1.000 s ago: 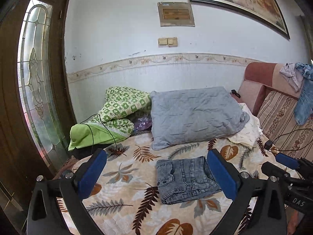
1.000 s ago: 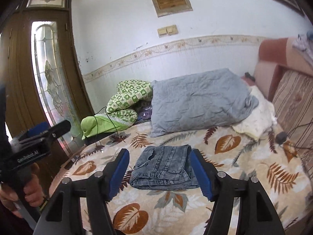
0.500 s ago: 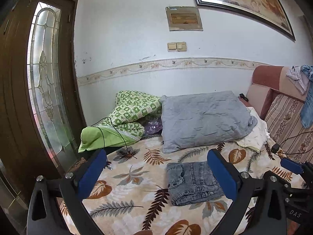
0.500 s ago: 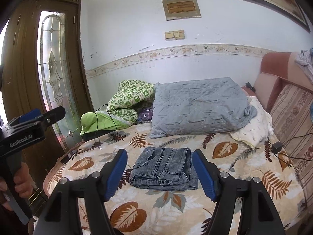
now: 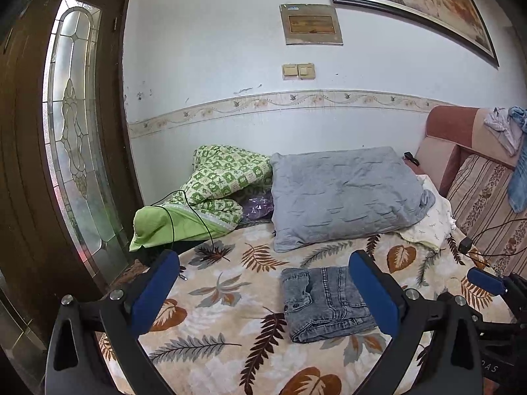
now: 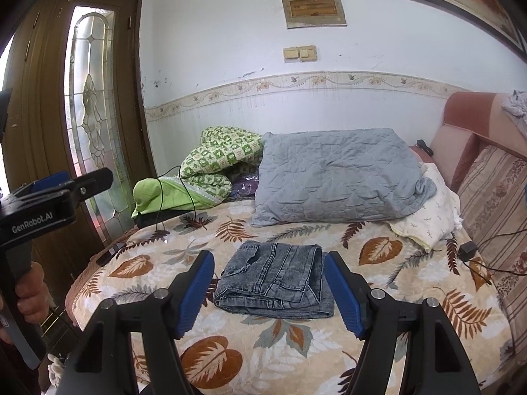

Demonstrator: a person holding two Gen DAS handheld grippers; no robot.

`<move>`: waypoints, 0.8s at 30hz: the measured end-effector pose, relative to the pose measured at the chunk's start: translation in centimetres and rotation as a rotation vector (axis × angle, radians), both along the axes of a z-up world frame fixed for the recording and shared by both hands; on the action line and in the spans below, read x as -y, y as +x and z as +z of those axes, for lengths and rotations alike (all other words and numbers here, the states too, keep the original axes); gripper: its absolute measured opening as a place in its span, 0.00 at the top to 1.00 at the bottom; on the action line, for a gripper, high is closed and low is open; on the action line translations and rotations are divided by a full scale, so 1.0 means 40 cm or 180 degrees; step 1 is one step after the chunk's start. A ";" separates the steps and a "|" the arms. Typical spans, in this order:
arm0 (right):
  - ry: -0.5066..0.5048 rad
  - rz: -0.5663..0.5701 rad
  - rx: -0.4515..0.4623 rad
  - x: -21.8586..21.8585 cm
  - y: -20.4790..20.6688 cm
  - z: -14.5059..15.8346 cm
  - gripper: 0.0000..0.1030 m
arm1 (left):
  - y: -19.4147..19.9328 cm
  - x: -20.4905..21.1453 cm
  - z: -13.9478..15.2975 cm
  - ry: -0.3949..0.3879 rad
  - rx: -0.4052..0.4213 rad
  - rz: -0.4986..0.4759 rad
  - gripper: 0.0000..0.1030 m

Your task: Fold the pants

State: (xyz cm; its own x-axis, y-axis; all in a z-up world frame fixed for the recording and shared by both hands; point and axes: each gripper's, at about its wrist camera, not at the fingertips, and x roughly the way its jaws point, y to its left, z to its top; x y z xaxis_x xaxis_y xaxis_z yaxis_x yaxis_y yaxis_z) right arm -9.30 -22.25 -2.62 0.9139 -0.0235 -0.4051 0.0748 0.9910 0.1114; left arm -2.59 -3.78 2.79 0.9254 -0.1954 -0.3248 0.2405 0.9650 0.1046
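Observation:
A pair of grey-blue denim pants [image 6: 275, 279] lies folded into a compact stack on the leaf-patterned bedspread [image 6: 378, 296]; the left wrist view shows the pants [image 5: 321, 302] too. My right gripper [image 6: 268, 288] hovers open above and in front of the stack, its blue pads apart with nothing between them. My left gripper [image 5: 263, 293] is open too, well back from the pants and a little to their left. The left gripper's body [image 6: 49, 197] shows at the left edge of the right wrist view, held by a person's hand [image 6: 31, 291].
A grey quilted pillow [image 6: 332, 177], a green patterned blanket [image 6: 210, 171] and a white cloth [image 6: 431, 214] lie along the wall. A striped sofa back [image 6: 494, 197] stands at the right, with a black charger and cable [image 6: 467, 250]. A wooden door with a glass pane [image 5: 75, 131] is at the left.
Both views have pulled back and tilted up a little, so the pants look smaller and lower. The folded stack itself has not moved. Both grippers stay open.

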 end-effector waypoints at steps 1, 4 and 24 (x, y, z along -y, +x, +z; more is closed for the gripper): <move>-0.0010 0.0008 -0.0015 -0.002 0.004 -0.004 0.29 | 0.001 -0.002 -0.003 0.0007 0.0006 0.0017 0.01; -0.0048 0.0024 -0.0046 -0.010 0.014 -0.010 0.30 | 0.004 -0.009 -0.007 0.0026 0.0009 0.0051 0.01; -0.0116 0.0136 -0.0128 -0.081 0.054 -0.008 0.29 | 0.021 -0.113 -0.023 -0.0138 -0.0048 0.0213 0.01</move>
